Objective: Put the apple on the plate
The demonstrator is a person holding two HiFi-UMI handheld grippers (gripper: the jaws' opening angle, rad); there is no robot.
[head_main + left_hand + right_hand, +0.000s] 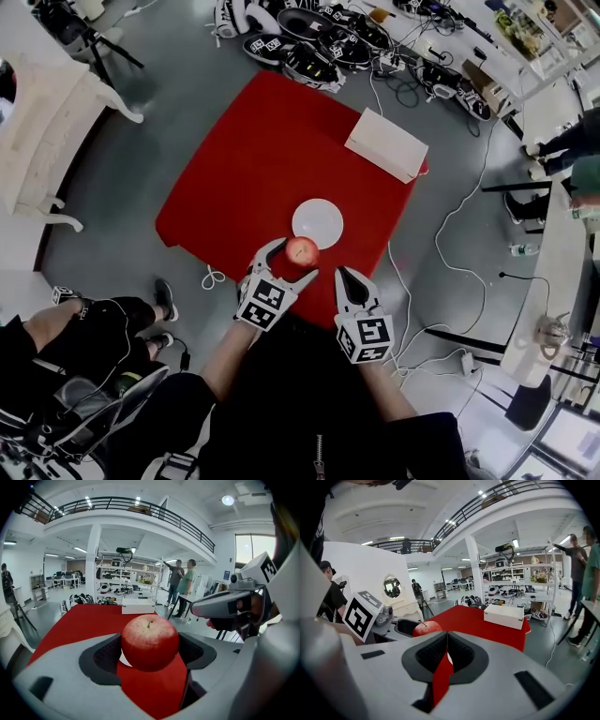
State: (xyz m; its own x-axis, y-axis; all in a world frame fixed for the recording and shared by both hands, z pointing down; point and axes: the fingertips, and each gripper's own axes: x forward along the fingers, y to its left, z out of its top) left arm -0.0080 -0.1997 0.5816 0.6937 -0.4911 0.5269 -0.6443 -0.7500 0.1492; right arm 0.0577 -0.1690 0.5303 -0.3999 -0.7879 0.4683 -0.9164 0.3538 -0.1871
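We grasp the red apple (301, 250) between the jaws of our left claw (298, 260), stem up, by the near edge of the red-covered bench (244, 169). The white plate (317, 221) lies just beyond this claw's tips. Our right claw (344, 275) sits just to the right of it, clenched on nothing. A white box (386, 144) rests farther ahead of both claws.

Left gripper (294, 259) clamps the apple (301, 250) between its jaws; right gripper (343, 276) sits just beside it, jaws seemingly pressed together
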